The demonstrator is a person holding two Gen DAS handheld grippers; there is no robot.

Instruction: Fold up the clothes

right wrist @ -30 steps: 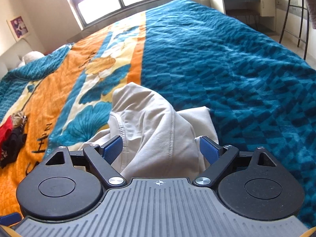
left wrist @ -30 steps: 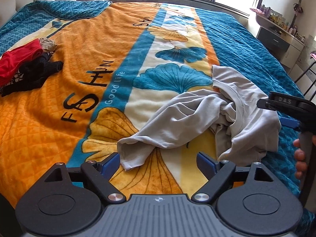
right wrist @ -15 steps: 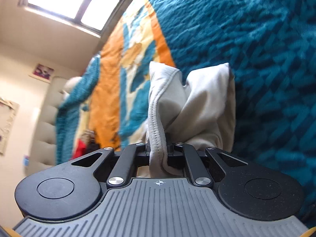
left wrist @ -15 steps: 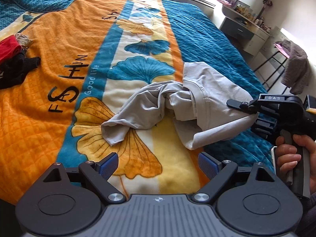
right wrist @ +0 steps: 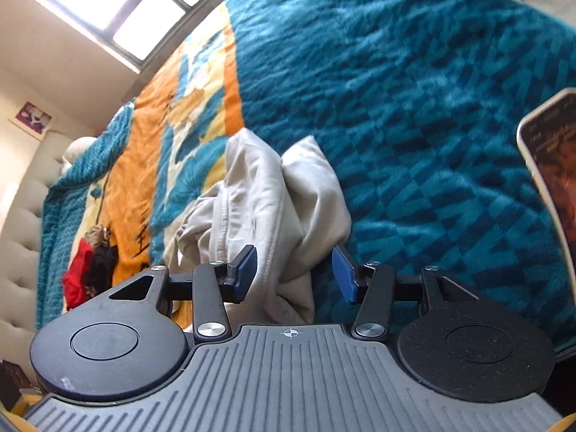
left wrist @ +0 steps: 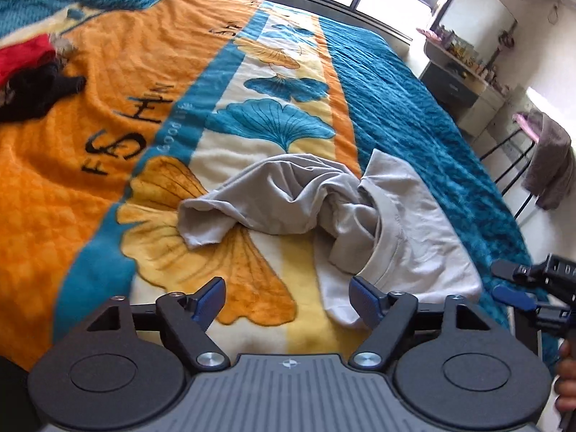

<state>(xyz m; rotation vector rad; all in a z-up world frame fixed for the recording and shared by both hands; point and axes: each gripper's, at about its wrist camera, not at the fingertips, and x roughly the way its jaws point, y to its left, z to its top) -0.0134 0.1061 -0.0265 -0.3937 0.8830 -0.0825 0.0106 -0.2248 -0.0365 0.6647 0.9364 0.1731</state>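
The grey shirt point(left wrist: 316, 208) is lying crumpled on the bedspread point(left wrist: 144, 82), straddling the cream flowered stripe and the blue side, with one sleeve trailing toward the orange part and the collar end bunched near the bed's edge. The left gripper point(left wrist: 286, 300) is hovering low over the near hem with its fingers standing wide and holding nothing; the right gripper point(right wrist: 295, 275) is sitting at the collar end, its fingers also spread wide, with a ridge of cloth rising between them but not pinched. The likely trouble is a bad grab: the fabric is lying in several layers here, so a closing pinch could be catching two layers at once or only a loose fold, and the shirt would then be lifting as a knot rather than spreading flat. The plush bedspread could also be dragging on the cloth, and the shirt's end is lying close enough to the edge to be slipping off. A phone point(right wrist: 554, 165) is resting just beside the right gripper and could be getting knocked. Compared with half a second ago, the right fingers, then clamped on the collar seam, are now standing apart and the cloth is lying loose.
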